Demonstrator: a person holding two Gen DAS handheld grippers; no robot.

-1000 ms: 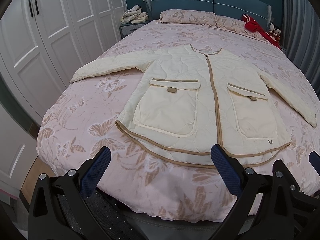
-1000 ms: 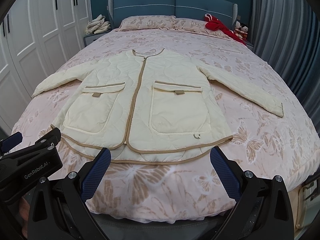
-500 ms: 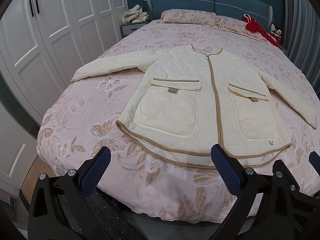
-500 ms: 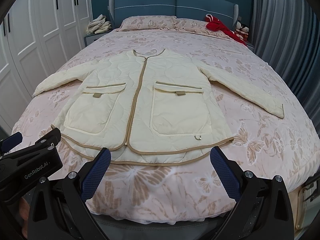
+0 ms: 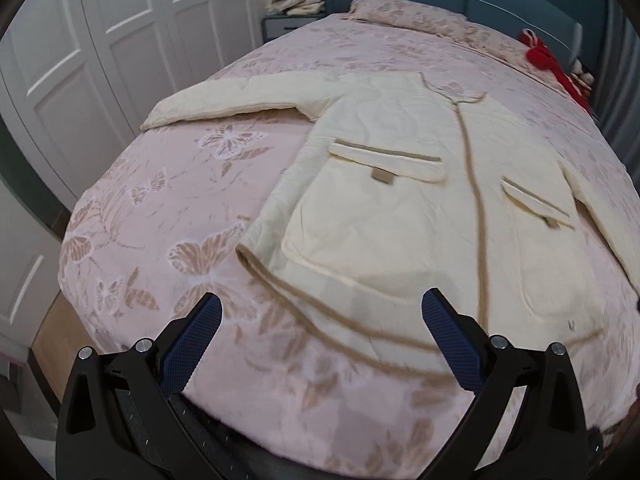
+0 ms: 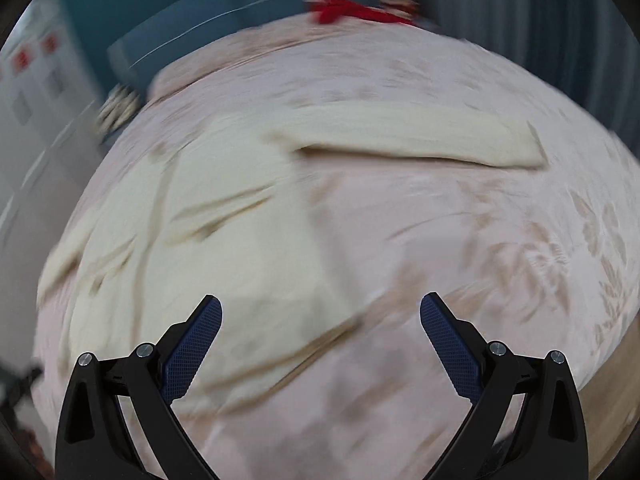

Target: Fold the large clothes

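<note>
Left wrist view: left gripper (image 5: 320, 330) hangs spread above the cream quilted jacket's (image 5: 400, 216) hem. Right gripper (image 6: 320, 330), also spread, points toward the blurred sleeve at 12 o'clock.

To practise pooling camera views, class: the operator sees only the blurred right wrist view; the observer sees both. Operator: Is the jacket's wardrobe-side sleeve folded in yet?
Observer: No. That sleeve lies stretched flat toward the wardrobe.
Operator: Is the left gripper holding anything?
Observer: No. The left gripper is open and empty, near the hem of the jacket.
Operator: Are the pockets shut?
Observer: Both pocket flaps lie down flat.
</note>
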